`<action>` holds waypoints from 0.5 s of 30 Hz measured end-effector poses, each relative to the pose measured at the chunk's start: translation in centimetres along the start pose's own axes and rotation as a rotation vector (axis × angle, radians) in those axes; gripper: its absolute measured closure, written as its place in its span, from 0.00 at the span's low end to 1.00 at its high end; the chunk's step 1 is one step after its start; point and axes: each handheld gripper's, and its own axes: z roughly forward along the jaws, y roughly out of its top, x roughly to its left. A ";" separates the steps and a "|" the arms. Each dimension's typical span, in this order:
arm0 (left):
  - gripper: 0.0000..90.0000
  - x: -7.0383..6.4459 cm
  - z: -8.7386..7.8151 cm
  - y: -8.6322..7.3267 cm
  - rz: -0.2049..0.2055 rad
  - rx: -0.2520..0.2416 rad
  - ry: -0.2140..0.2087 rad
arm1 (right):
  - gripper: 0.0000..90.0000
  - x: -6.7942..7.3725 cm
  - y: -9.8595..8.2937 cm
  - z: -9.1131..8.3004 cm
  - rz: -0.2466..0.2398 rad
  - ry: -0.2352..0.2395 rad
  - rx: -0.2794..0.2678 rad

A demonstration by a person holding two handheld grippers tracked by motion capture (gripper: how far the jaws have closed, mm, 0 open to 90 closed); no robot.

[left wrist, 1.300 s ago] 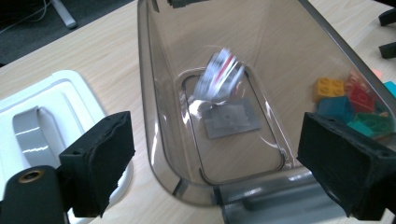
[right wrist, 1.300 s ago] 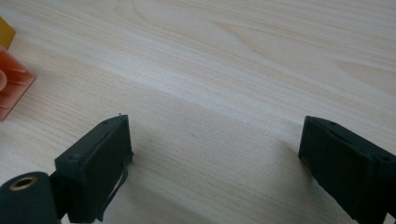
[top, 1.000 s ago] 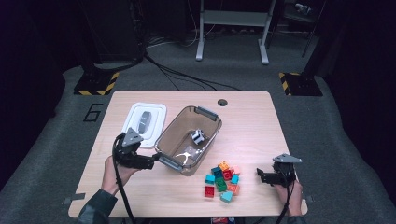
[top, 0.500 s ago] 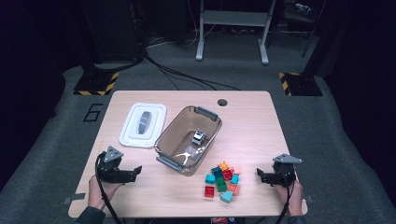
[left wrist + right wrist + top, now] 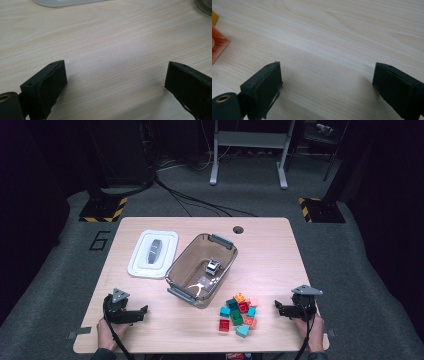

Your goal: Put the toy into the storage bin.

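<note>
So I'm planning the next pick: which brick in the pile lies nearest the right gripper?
The light blue brick, at the pile's near right corner, closest to the right gripper.

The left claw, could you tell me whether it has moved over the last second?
Yes. The left claw has pulled back from the clear bin towards the table's near left corner; its jaws are open and empty.

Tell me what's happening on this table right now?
A person holds the left gripper and right gripper low at the near corners of the wooden table, both open and empty. Between them lies a pile of small coloured plastic bricks. Behind it sits a clear brown plastic bin with a small grey-white item inside, and its white lid lies flat beside it.
</note>
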 end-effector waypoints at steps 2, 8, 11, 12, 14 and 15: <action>0.04 -0.1 0.0 0.0 0.016 0.007 0.008 | 0.09 0.0 0.0 0.0 0.008 0.003 0.001; 0.04 -0.1 0.1 0.0 0.011 0.004 0.012 | 0.08 0.2 0.0 0.0 0.011 -0.012 0.002; 0.04 -0.1 0.1 0.0 0.012 0.005 0.012 | 0.08 0.2 0.1 0.0 0.022 -0.010 0.007; 0.04 -0.1 0.1 0.0 0.012 0.005 0.013 | 0.08 0.2 0.1 -0.1 0.010 -0.015 0.020; 0.04 -0.1 0.1 0.0 0.009 0.007 0.017 | 0.08 0.4 0.1 -0.2 -0.018 -0.035 0.015; 0.04 -0.2 0.1 0.0 0.003 0.005 0.022 | 0.07 0.7 0.2 -0.2 -0.012 -0.050 0.015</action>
